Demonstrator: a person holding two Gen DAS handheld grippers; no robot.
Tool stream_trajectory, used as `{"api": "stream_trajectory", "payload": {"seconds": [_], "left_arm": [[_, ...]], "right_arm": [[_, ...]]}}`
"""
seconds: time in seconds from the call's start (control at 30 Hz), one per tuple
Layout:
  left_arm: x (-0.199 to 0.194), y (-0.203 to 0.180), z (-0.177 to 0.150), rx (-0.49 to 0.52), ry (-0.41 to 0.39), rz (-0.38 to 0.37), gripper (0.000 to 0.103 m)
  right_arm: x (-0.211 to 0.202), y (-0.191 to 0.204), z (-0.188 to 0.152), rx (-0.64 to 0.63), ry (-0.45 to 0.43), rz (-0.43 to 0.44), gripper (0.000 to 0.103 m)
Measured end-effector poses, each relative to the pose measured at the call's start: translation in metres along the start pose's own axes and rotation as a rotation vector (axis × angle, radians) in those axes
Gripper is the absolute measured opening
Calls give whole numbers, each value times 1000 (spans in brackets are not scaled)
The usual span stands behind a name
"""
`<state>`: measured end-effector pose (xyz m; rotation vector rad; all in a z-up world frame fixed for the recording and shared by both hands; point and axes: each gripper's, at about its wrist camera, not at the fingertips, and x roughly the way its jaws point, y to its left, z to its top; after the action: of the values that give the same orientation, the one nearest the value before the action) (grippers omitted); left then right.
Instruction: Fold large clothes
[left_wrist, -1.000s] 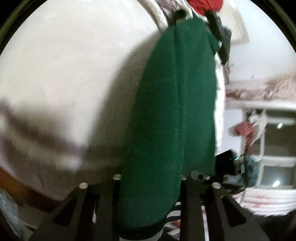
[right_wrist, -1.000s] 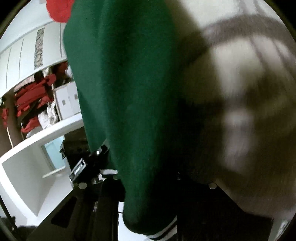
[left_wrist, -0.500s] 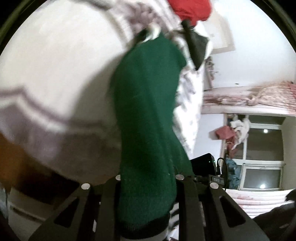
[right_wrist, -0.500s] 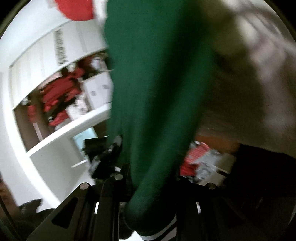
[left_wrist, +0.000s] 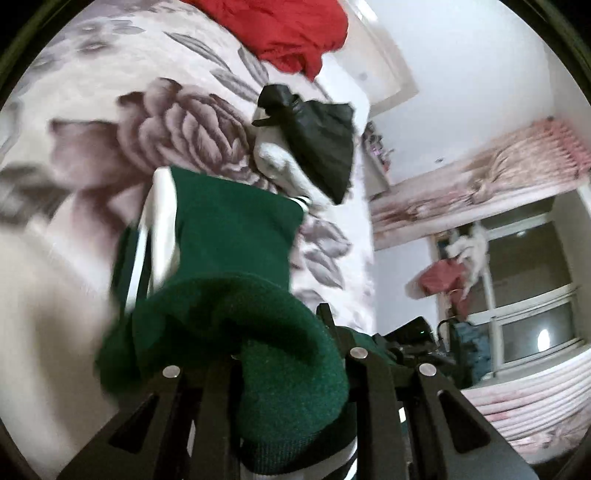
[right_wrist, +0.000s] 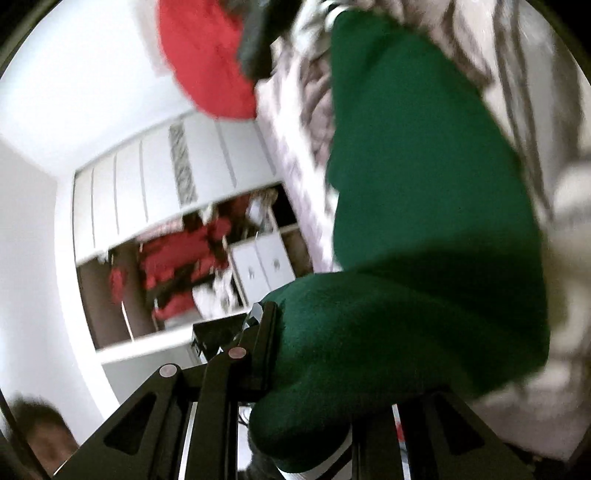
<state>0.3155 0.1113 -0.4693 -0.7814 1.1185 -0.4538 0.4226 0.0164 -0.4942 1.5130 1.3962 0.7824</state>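
Left claw (left_wrist: 291, 354) clamped on the green sweater (left_wrist: 236, 258), thick knit bunched up and bulging over both fingers, striped black-and-white cuff poking out at the bottom edge. Right claw (right_wrist: 314, 369) likewise pinched shut on the green sweater (right_wrist: 413, 206), a heavy fold draped across the right finger and hiding it.

Compared with 1 second ago: green fabric no longer stretched long and taut away from the left camera, now slack and piled close to the lens, folded back on itself, with a white stripe showing along its left side. White garment (left_wrist: 40, 314) that filled most of the left view then, now pushed down to the lower left corner, blurred. Floral bedspread (left_wrist: 177, 122) uncovered across the upper left, big grey-pink flower print plain to see. Red garment (left_wrist: 295, 29) at the head of the bed much larger in view than before, black bag (left_wrist: 321, 140) beside it on the bed, larger too and lying over something white.

In the right view, sweater hanging lower and nearer than 1 second ago, open wardrobe (right_wrist: 177, 266) with red clothes inside swung toward the centre, red garment (right_wrist: 207, 62) grown from a small corner patch to a broad blurred mass. Pale striped fabric squeezed to the right edge.

Window (left_wrist: 532, 295) and pink curtain pelmet (left_wrist: 480, 173) at right of the left view, as before.
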Motion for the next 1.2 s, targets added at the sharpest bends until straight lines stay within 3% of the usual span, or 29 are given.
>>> {"api": "stream_trajectory", "payload": {"seconds": [0.13,0.23,0.33,0.4,0.5,0.63,0.77,0.87,0.9,0.93,1.0,1.17,1.2], "left_arm": [[83,47,45,-60,140,57,17],[116,84,62,-201,247,52,18],[108,88,64,-278,290,12,18],[96,82,63,-289,311,6,18],[80,67,66,-294,335,4,18],[66,47,80,-267,354,-22,23],[54,37,94,-278,307,-156,68],[51,30,100,-216,274,-145,72],[51,29,101,-192,262,-134,76],[50,26,103,-160,241,-126,86],[48,23,107,-114,198,-99,91],[42,26,112,-10,53,49,91],[40,25,112,26,5,115,91]], "right_arm": [[4,-42,76,159,-65,-102,19],[14,-71,107,309,-59,-129,22],[20,-60,116,331,-26,-127,24],[22,-46,116,318,1,-105,39],[12,-28,115,316,22,-72,53],[0,-12,109,322,47,-79,56],[0,2,111,314,37,-79,62],[-6,0,109,310,22,-71,63],[-13,-4,108,307,18,-74,65],[-15,-4,110,300,11,-83,66],[-12,-1,111,286,-5,-104,67],[-20,0,118,222,-113,-142,68],[-22,2,118,201,-140,-165,68]]}}
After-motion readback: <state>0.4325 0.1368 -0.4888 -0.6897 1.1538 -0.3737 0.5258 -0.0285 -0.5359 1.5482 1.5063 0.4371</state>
